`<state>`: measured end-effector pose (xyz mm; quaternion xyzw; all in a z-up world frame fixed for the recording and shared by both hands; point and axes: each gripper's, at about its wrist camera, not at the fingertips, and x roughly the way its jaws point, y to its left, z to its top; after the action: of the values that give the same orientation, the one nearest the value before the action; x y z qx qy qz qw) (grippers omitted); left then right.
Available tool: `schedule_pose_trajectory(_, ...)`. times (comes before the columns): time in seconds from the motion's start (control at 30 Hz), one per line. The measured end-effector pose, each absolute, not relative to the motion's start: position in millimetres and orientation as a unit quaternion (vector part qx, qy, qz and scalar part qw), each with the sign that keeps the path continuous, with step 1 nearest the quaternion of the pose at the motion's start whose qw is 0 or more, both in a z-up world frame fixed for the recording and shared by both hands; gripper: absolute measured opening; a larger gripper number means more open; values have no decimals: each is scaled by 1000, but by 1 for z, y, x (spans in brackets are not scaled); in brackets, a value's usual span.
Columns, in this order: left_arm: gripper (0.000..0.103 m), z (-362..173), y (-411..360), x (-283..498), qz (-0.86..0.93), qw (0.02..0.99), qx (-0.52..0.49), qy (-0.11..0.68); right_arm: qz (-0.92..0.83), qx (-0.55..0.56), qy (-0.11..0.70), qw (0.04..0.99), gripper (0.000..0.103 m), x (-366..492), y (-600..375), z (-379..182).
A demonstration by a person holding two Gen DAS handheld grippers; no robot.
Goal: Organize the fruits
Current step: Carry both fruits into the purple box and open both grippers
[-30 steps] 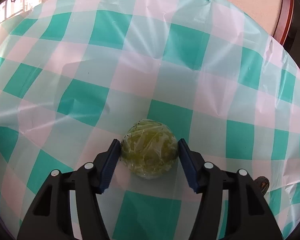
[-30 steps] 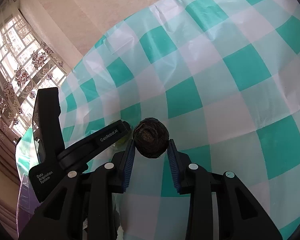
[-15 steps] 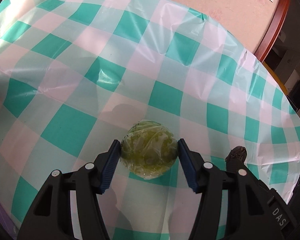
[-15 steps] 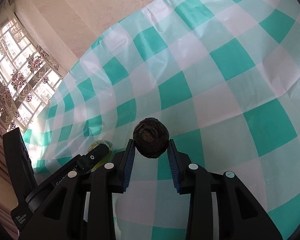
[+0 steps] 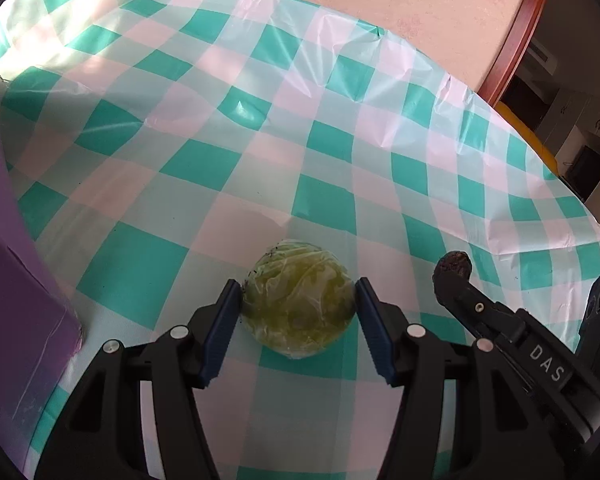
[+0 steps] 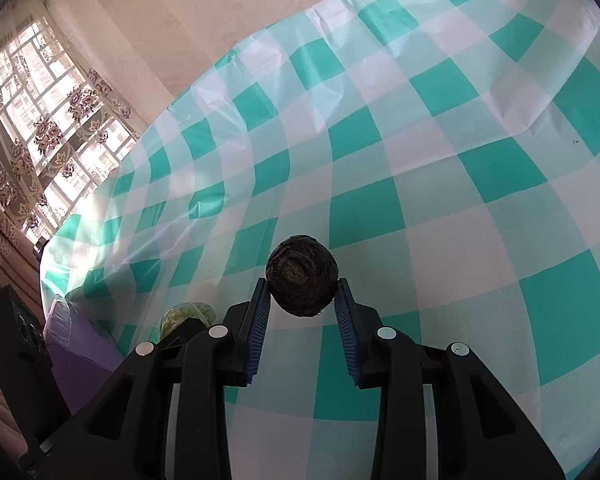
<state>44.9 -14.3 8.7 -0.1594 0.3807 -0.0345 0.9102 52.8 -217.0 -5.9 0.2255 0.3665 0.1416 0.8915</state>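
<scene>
Checked tablecloth [image 5: 340,208] bare; left gripper [image 5: 298,304] pinches green fruit [image 5: 298,300], right gripper [image 6: 302,300] pinches brown fruit [image 6: 302,276]; purple box [image 5: 16,280] at 9 o'clock awaits both.

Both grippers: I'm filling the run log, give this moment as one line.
left gripper: shut on wrapped green fruit | right gripper: shut on dark brown fruit | purple box: at left

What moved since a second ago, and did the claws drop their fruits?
Both claws swung across the checkered tablecloth toward the purple box, which has come into view on the left. Nothing was dropped: the left claw still grips the wrapped green fruit, and the right claw still grips the dark brown fruit.
</scene>
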Motion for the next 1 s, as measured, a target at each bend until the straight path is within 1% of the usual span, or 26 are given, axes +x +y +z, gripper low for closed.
schedule_pose_trajectory(0.47, 58, 10, 4, -50, -41, 917, -161, 363, 153, 211, 368, 892, 34, -16, -218, -6)
schedule_pose_trajectory(0.77, 59, 16, 3, -81, -35, 932, -130, 336, 167, 187, 367, 896, 34, -43, -211, -2)
schedule_pose_trajectory(1.0, 59, 21, 14, -99, -30, 937, -146, 317, 175, 161, 358, 903, 34, -55, -198, 4)
